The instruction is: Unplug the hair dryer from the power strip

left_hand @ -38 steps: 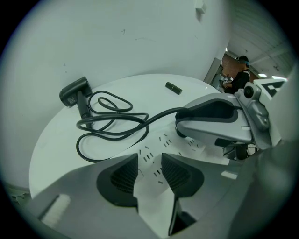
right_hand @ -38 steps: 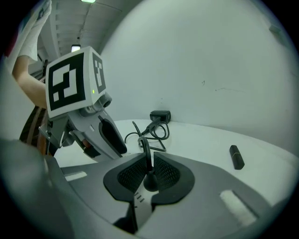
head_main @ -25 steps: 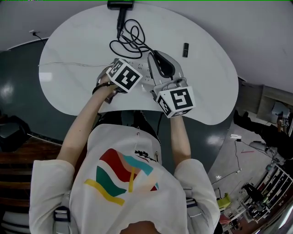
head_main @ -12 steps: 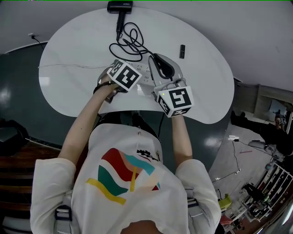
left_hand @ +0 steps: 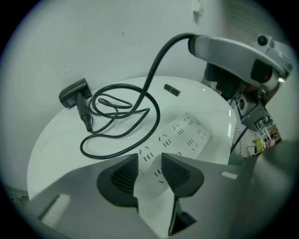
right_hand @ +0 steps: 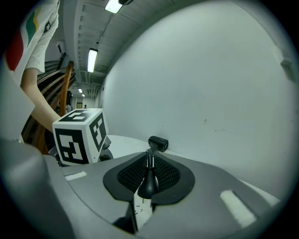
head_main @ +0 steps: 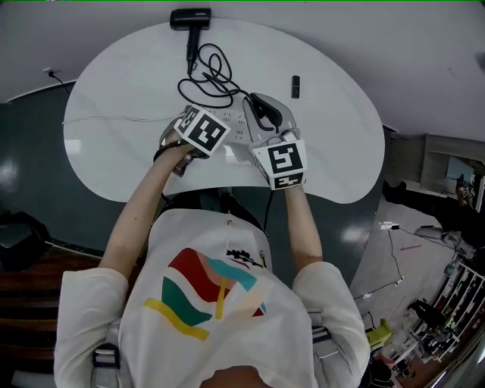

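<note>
Right claw (right_hand: 148, 158) clenched on black plug (right_hand: 148, 183); cord (left_hand: 158, 114) trails off to hair dryer (head_main: 189, 17) at counter (head_main: 106, 129) far edge. Left claw (left_hand: 149, 158) clamped across white power strip (left_hand: 187, 133), whose long axis runs away from it. Plug looks lifted above strip, sockets apparently empty.

On the table (head_main: 106, 144), hair dryer (head_main: 190, 18) far, cord (left_hand: 153, 72) coiled nearer, power strip (head_main: 239, 123) nearest (1 small block (head_main: 295, 86) right).
</note>
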`<state>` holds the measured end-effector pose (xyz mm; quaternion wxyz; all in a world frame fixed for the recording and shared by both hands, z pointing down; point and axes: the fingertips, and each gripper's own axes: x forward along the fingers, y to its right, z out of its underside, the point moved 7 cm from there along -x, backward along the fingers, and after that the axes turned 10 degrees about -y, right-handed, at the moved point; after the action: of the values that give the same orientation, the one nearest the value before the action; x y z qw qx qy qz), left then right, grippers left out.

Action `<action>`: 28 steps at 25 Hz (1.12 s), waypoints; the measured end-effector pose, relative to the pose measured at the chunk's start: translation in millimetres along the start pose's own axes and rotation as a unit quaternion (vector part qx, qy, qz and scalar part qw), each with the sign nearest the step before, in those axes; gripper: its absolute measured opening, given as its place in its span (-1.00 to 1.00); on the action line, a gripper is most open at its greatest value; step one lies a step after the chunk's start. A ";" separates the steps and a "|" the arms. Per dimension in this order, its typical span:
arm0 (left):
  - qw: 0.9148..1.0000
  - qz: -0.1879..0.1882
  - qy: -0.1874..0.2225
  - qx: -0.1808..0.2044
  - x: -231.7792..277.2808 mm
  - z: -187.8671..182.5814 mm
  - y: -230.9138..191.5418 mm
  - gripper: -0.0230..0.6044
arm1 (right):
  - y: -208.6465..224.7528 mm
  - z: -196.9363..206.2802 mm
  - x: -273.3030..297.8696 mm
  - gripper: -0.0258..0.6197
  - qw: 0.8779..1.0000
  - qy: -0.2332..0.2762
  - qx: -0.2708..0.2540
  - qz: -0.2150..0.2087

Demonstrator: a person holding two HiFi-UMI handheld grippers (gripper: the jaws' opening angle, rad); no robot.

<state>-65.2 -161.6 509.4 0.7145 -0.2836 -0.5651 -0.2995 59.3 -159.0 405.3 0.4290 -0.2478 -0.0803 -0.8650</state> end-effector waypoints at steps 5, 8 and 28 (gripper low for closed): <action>1.000 0.001 -0.001 0.000 0.7 0.8 -0.7 -0.44 | 9.4 16.6 7.7 -0.74 0.999 -0.029 -0.014 0.018; 1.000 0.002 -0.001 -0.001 0.2 1.4 -0.2 -0.44 | 17.1 24.7 10.4 -0.74 0.998 -0.045 -0.025 0.032; 1.000 0.005 -0.002 -0.005 0.6 0.6 -1.1 -0.44 | 44.8 85.7 33.9 -0.75 0.980 -0.178 -0.051 0.075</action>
<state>-66.3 -162.0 510.2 0.7136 -0.2905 -0.5636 -0.2979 107.9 -180.4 492.9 0.4586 -0.4250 -0.0925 -0.7749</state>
